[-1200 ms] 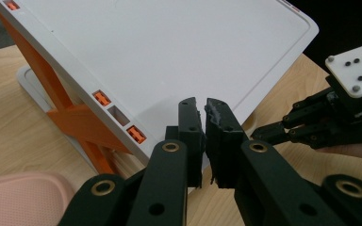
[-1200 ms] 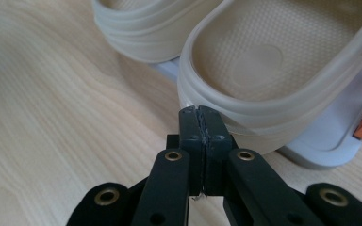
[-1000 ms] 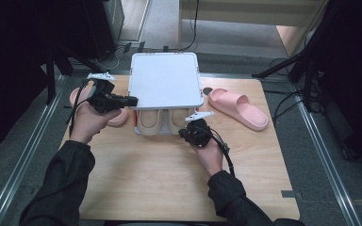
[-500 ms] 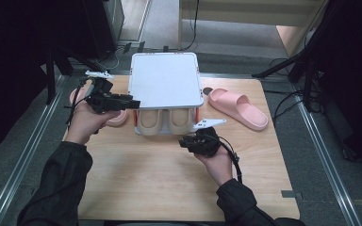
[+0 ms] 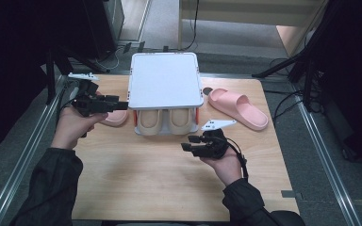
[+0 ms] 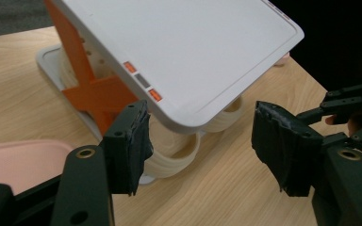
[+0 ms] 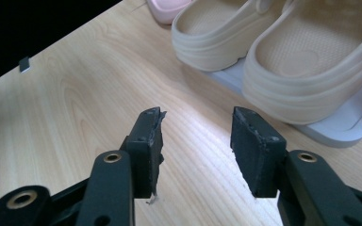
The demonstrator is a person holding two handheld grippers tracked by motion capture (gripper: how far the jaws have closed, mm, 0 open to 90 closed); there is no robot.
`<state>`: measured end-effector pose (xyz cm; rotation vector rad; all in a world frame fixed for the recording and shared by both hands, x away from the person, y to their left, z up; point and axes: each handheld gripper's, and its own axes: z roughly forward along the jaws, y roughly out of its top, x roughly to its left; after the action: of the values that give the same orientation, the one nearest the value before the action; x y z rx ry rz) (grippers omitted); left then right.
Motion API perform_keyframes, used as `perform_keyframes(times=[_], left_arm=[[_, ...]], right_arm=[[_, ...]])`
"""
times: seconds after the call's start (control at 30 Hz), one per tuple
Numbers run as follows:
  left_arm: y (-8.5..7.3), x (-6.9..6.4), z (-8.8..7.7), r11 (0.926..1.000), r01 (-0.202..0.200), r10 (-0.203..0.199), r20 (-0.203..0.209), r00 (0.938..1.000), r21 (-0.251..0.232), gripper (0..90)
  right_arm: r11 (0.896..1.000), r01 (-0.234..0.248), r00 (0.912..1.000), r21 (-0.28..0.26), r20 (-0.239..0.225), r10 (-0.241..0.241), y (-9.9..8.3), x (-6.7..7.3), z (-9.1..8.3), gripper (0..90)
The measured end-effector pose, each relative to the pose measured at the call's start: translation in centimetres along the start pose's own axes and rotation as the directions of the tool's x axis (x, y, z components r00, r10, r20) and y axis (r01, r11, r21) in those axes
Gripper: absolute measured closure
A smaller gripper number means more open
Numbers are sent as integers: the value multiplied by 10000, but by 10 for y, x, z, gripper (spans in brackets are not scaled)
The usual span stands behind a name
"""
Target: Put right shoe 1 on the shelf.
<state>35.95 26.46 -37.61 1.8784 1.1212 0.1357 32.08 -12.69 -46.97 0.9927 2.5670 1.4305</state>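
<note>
Both jaws just opened and empty: left gripper (image 5: 120,102) beside white 2-tier plastic shoe rack (image 5: 166,77), right gripper (image 5: 186,143) facing 2 beige foam clogs (image 5: 164,121), probably freshly shelved.

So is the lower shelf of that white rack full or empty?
Full: the lower shelf of the white rack holds a pair of beige clogs side by side under the top panel.

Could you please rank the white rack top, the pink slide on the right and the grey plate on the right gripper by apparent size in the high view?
1. white rack top
2. pink slide
3. grey plate, clearly the smallest
</note>
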Motion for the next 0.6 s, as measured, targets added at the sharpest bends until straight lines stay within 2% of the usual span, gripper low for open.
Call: perform_keyframes(times=[0.27, 0.37, 0.4, 0.47, 0.53, 0.6], left_arm=[[-14, 8, -13, 9995, 264, -273, -548, 9981, -172, 374], [-22, 14, -16, 9986, 76, -124, -921, 9957, -518, 394], [-24, 17, -17, 9982, 127, -182, -946, 9953, -587, 401], [-27, 21, -19, 9973, 333, -394, -934, 9948, -660, 418], [-31, 24, -21, 9970, 223, -307, -1130, 9931, -747, 465], [-34, 27, -21, 9965, 192, -284, -1121, 9933, -819, 521]], right_arm=[[9996, -271, 9996, -54, -119, 271, -7, -3, -5, 542], [9996, -279, 9995, -71, -114, 278, -6, -5, -4, 534], [9995, -308, 9995, -69, -119, 307, -5, -5, -4, 535], [9996, -269, 9995, -53, -157, 268, -4, -6, -2, 534], [9997, -232, 9996, 30, -143, 232, -3, -6, 0, 535], [9998, -143, 9998, 108, -118, 144, -3, -6, 2, 534]])
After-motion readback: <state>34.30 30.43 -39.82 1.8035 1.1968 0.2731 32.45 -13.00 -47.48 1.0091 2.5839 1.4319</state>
